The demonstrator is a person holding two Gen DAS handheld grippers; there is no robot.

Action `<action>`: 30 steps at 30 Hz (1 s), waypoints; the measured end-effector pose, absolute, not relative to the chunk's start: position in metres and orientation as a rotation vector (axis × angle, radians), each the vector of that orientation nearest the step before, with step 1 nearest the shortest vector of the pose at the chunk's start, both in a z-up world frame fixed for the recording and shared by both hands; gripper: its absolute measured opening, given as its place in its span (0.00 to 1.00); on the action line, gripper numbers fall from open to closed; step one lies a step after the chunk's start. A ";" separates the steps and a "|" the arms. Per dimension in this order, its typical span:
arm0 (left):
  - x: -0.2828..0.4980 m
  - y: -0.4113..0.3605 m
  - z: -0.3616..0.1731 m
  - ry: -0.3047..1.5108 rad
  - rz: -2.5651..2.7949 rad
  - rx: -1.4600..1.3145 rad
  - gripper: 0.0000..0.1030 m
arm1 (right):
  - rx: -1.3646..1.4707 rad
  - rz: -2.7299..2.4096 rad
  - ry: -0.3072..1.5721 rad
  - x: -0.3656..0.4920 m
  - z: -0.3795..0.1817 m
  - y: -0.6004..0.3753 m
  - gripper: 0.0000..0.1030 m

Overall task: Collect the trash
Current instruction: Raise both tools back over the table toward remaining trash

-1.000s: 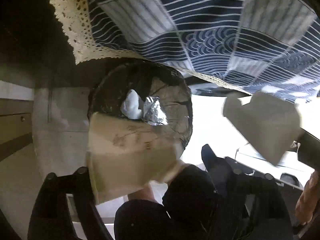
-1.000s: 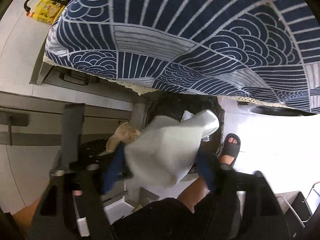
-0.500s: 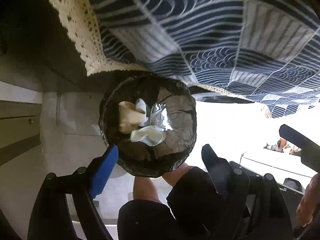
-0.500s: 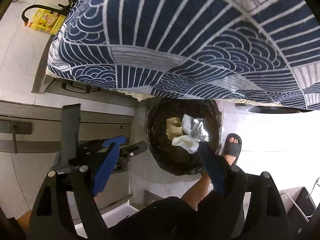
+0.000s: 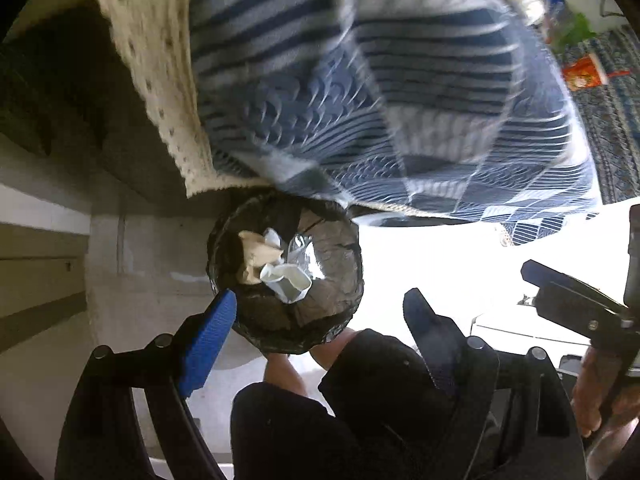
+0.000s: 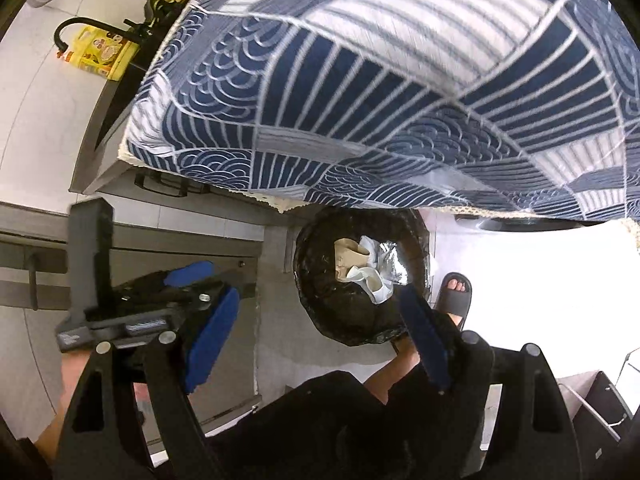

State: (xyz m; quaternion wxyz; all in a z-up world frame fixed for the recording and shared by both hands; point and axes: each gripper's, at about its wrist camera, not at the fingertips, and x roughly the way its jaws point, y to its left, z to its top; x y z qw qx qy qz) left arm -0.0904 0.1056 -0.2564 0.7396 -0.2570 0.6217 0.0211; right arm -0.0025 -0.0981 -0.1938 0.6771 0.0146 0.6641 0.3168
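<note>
A round bin with a black liner (image 5: pixel 332 320) stands on the floor under the table edge. In it lie a beige crumpled paper (image 5: pixel 256 252), a white crumpled paper (image 5: pixel 288 280) and a shiny foil wrapper (image 5: pixel 308 252). My left gripper (image 5: pixel 320 312) is open and empty above the bin. My right gripper (image 6: pixel 320 308) is open and empty, also above the bin (image 6: pixel 344 312). The right gripper also shows at the right edge of the left wrist view (image 5: pixel 572 292). The left gripper also shows at the left of the right wrist view (image 6: pixel 176 284).
A blue and white patterned tablecloth (image 6: pixel 400 80) with a lace hem (image 5: pixel 160 80) hangs over the table above the bin. The person's leg (image 5: pixel 340 400) and sandalled foot (image 6: pixel 454 296) stand beside the bin. Grey cabinet drawers (image 6: pixel 140 252) are at left. A yellow bag (image 6: pixel 100 56) lies far back.
Both grippers held crumpled paper a second ago and let it go. The beige and white papers now lie in the bin. Both grippers have risen and tilted toward the table.
</note>
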 end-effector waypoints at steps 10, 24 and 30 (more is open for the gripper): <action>-0.087 0.114 -0.181 1.218 0.015 -0.505 0.80 | 0.072 0.695 1.356 0.010 -0.145 -0.104 0.79; -0.038 0.118 -0.102 1.061 -0.031 -0.399 0.81 | 0.043 0.660 1.092 0.072 -0.058 -0.111 0.79; 0.006 0.113 -0.078 1.008 -0.029 -0.362 0.81 | -0.005 0.664 1.014 0.122 -0.036 -0.110 0.79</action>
